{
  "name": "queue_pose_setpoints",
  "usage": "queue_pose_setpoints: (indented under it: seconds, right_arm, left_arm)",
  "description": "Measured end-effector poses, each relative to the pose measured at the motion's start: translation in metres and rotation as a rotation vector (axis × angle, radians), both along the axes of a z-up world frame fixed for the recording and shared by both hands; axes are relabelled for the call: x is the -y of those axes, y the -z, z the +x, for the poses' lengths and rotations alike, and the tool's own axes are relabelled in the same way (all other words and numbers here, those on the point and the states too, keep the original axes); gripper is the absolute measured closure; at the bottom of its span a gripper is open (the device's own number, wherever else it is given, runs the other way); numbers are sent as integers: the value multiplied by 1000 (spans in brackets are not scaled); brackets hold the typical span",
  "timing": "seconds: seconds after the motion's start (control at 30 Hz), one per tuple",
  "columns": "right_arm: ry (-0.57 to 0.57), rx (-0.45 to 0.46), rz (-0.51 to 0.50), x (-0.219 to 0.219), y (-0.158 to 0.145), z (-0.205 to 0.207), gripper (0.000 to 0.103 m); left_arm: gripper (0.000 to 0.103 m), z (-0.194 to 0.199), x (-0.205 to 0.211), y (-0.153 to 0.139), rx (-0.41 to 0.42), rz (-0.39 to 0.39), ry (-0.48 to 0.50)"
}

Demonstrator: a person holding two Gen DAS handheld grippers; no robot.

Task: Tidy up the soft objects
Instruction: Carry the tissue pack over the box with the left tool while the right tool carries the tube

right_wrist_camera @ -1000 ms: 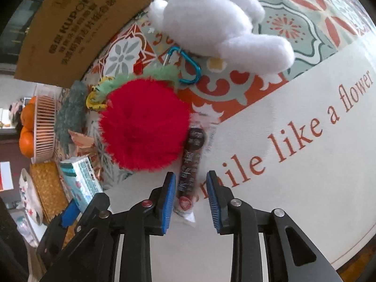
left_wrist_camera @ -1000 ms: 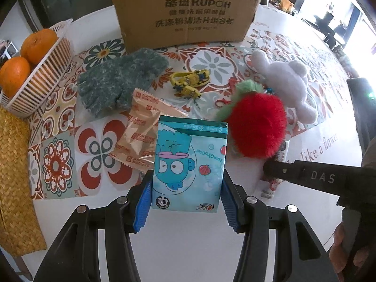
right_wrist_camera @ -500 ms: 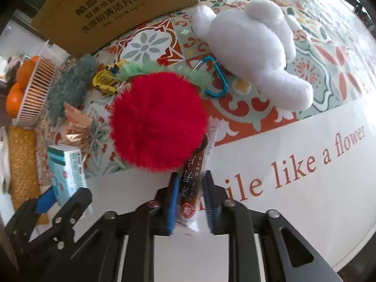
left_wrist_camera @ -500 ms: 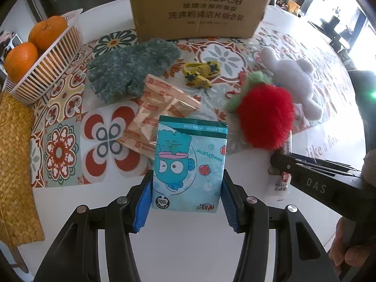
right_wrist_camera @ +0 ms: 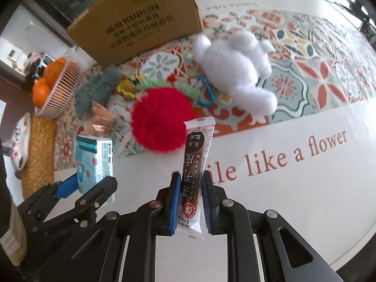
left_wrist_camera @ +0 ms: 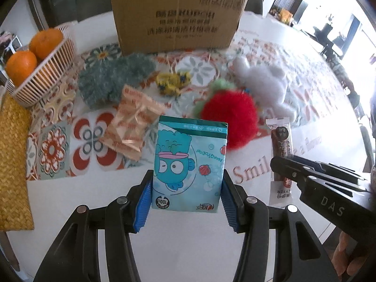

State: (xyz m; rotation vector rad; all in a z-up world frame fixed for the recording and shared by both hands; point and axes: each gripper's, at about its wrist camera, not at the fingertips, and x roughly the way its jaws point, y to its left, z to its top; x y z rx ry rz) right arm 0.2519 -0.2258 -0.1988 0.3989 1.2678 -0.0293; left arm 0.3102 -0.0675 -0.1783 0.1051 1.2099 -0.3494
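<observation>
At the far left a white slatted basket holds two oranges, with a woven straw mat nearer along the table's left edge. Moving right, one grey-green fuzzy glove lies on the patterned cloth, one orange snack packet with red lettering too blurred to read sits just near it, and behind them stands one cardboard box whose print shows "KUPOH" above lines of Chinese characters. The left gripper is clamped on one teal tissue pack, held off the table, printed with a blue cartoon fish, "100%" and mirrored lettering. Beyond it lie one small yellow toy, one red pompom with green fringe, a blue carabiner, and one white plush toy. The right gripper is clamped on one brown snack stick bearing Chinese characters and a red seal, raised above the words "like a flower" on the tablecloth.
</observation>
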Motion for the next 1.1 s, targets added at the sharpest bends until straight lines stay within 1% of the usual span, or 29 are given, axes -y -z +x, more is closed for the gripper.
queue_pose_setpoints:
  seconds: [0.2, 0.27, 0.4, 0.63, 0.87, 1.1]
  right_arm:
    - [-9, 88, 8, 2, -28, 8, 84]
    - [-13, 121, 13, 4, -40, 10, 84]
    - [-25, 175, 11, -2, -55, 24, 84]
    - [-45, 269, 7, -3, -88, 42, 84]
    - [-64, 355, 12, -2, -117, 66, 84]
    - [-82, 406, 26, 3, -139, 97, 84]
  left_arm:
    - [50, 7, 0, -36, 92, -15, -25]
    - [50, 12, -1, -46, 114, -26, -34]
    - [50, 21, -3, -64, 154, -42, -61]
    - [50, 36, -7, -91, 216, -50, -94]
    - [50, 58, -8, -117, 269, -65, -117]
    - [50, 87, -5, -138, 303, -75, -132]
